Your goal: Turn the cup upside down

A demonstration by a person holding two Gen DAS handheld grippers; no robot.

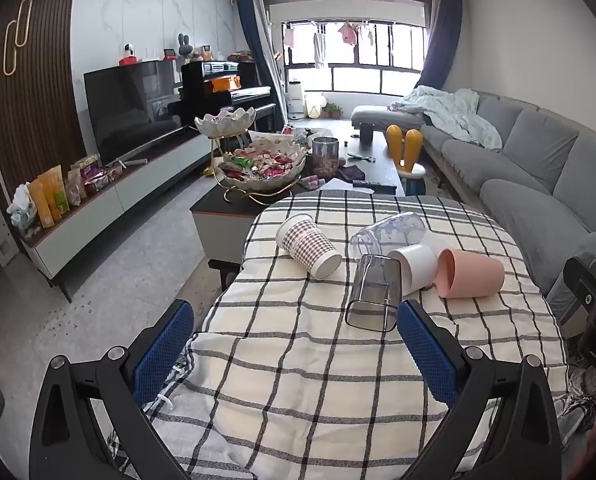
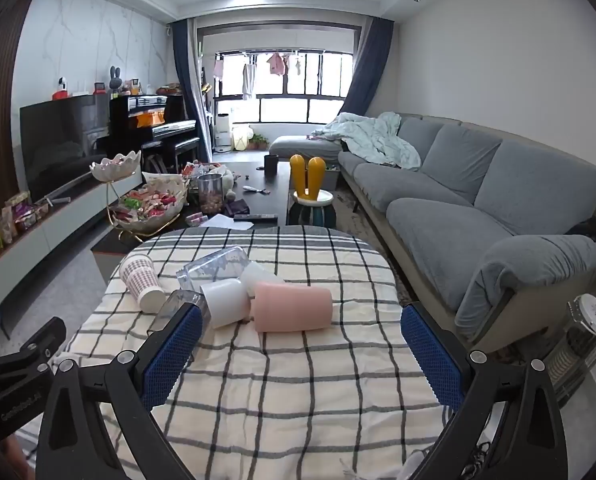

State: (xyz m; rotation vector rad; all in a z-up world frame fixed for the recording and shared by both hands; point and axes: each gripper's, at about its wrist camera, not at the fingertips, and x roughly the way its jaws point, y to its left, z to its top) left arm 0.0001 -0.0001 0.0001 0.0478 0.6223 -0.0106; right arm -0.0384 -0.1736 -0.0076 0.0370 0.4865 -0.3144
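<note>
Across the room behind, a grey sofa (image 2: 478,200) along the right wall and a dark coffee table (image 1: 298,184) crowded with snacks. Nearer, a desk under a checked cloth (image 1: 338,380), with five cups lying on their sides in a loose cluster at its far half. Pink cup (image 2: 293,308) long axis running left to right, mouth toward the left against a white cup (image 2: 225,300). Smoky grey tumbler (image 1: 374,296) lengthwise toward the camera, open mouth nearest. Clear cup (image 1: 390,234) behind these, base pointing far right. Checked paper cup (image 1: 308,246) apart on the left, rim toward the near right. Left claw (image 1: 293,360) spread wide, holding nothing, its right pad just beside the tumbler. Right claw (image 2: 302,356) likewise wide and empty, short of the pink cup.
</note>
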